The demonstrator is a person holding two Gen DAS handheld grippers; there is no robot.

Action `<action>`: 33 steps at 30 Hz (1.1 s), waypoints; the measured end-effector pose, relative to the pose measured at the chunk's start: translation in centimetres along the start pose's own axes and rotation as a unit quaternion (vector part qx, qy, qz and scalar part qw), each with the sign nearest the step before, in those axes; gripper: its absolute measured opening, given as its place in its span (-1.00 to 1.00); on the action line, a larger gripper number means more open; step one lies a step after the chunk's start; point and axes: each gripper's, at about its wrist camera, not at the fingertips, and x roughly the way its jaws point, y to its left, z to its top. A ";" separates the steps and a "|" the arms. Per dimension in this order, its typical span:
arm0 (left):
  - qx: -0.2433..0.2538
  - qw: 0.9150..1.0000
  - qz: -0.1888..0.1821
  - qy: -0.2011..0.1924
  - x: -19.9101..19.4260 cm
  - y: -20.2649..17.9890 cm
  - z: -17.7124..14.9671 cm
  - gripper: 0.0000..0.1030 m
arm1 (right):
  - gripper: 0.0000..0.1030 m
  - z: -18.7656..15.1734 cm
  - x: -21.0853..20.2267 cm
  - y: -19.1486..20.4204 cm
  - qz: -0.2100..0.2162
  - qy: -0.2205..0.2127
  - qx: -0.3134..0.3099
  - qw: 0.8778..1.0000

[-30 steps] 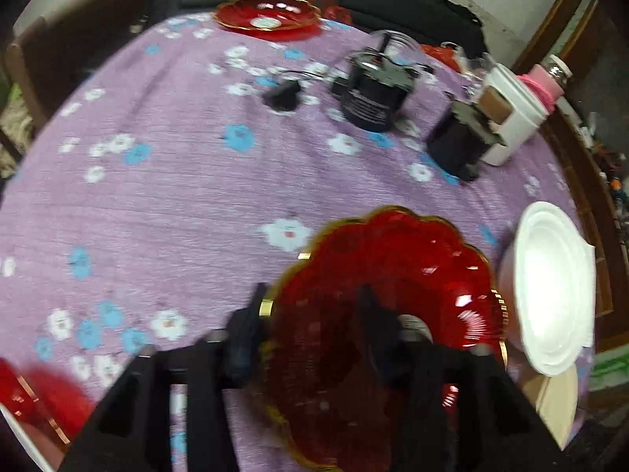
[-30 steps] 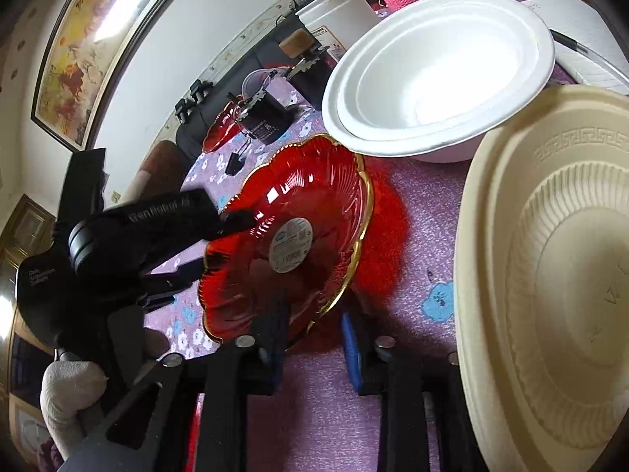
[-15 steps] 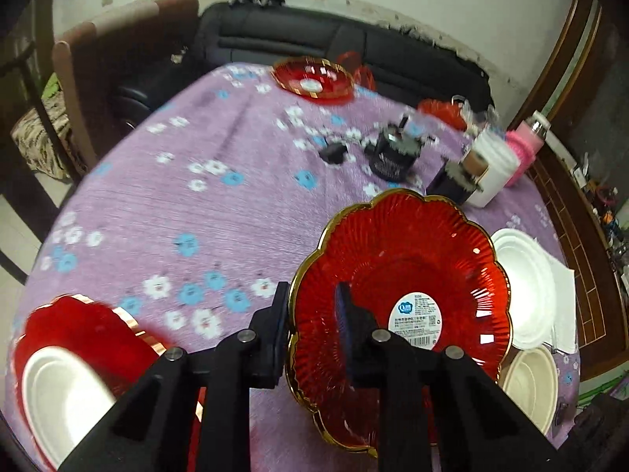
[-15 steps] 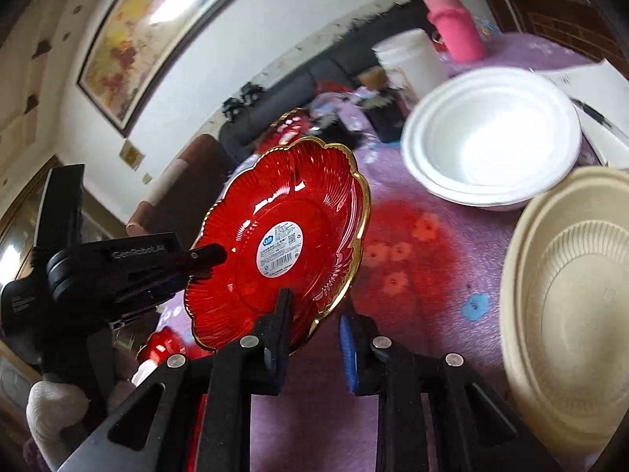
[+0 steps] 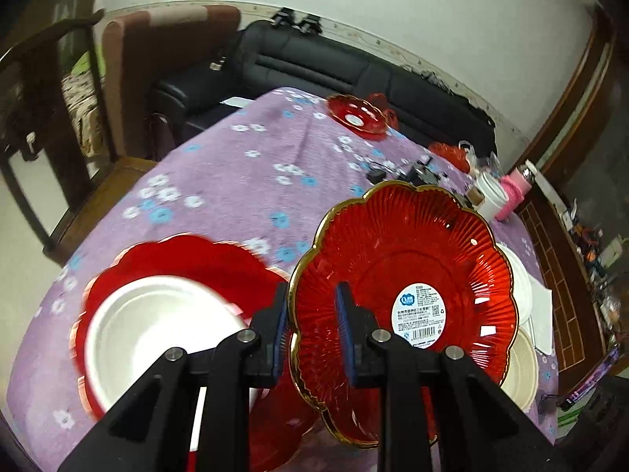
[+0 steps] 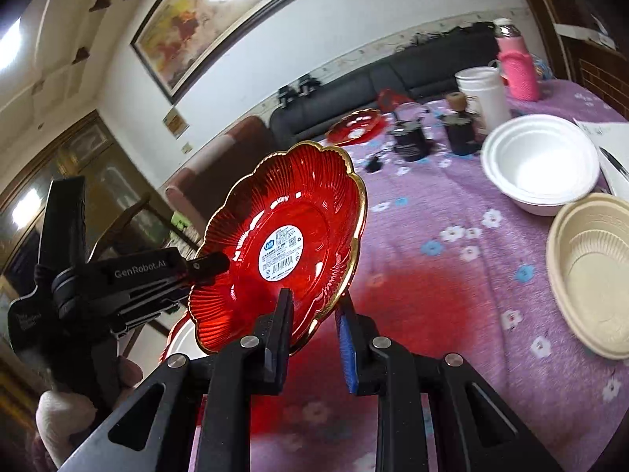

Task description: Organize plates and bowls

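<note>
A red scalloped glass plate (image 5: pixel 412 259) with a gold rim and a white sticker hangs tilted above the purple flowered tablecloth (image 5: pixel 220 181). My left gripper (image 5: pixel 312 303) is shut on its left rim. My right gripper (image 6: pixel 312 306) is shut on the lower rim of the same red plate (image 6: pixel 283 212), and the left gripper (image 6: pixel 212 265) shows there at the plate's left edge. Below and left lies another red plate (image 5: pixel 188 251) with a white dish (image 5: pixel 157 322) in it. A third red plate (image 5: pixel 357 114) rests at the table's far end.
Stacked white bowls (image 6: pixel 542 165) and a beige bowl (image 6: pixel 593 271) sit on the right of the table. Behind them stand a white cup (image 6: pixel 481 94), a pink bottle (image 6: pixel 517 67) and dark jars (image 6: pixel 411 137). A chair (image 5: pixel 129 70) and a black sofa (image 5: pixel 334 67) border the table.
The left jaws have shut on the plate's rim. Both grippers have raised the red plate off the cloth, tilted it, and carried it left over the plate holding the white dish.
</note>
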 end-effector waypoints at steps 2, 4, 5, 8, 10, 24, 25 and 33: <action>-0.013 1.000 0.003 -0.004 -1.1 1.7 -0.3 -0.58 | -0.53 -0.7 0.1 1.5 0.004 0.007 -0.013 1.000; -0.024 1.000 0.010 -0.011 -2.2 3.4 -0.7 -0.58 | -0.53 -1.5 0.6 3.1 0.011 0.019 -0.025 0.999; -0.028 0.999 0.015 -0.015 -2.8 4.4 -1.0 -0.58 | -0.53 -1.8 0.8 3.7 0.014 0.026 -0.027 0.999; -0.044 0.998 0.026 -0.021 -4.0 6.7 -1.7 -0.58 | -0.53 -3.3 2.2 5.5 0.025 0.054 -0.031 0.998; -0.055 0.998 0.037 -0.022 -4.4 8.4 -2.3 -0.58 | -0.53 -4.2 3.5 6.5 0.030 0.074 -0.034 0.996; -0.122 0.991 0.046 0.025 -2.1 14.8 -4.3 -0.58 | -0.53 -5.2 8.8 8.9 0.004 0.133 -0.058 0.989; -0.122 0.991 0.046 0.024 -2.1 14.7 -4.3 -0.58 | -0.53 -5.2 8.8 8.9 0.003 0.135 -0.057 0.989; -0.133 0.991 0.021 -0.008 -3.6 15.2 -4.0 -0.22 | -0.40 -5.8 9.3 9.8 -0.007 0.138 -0.074 0.988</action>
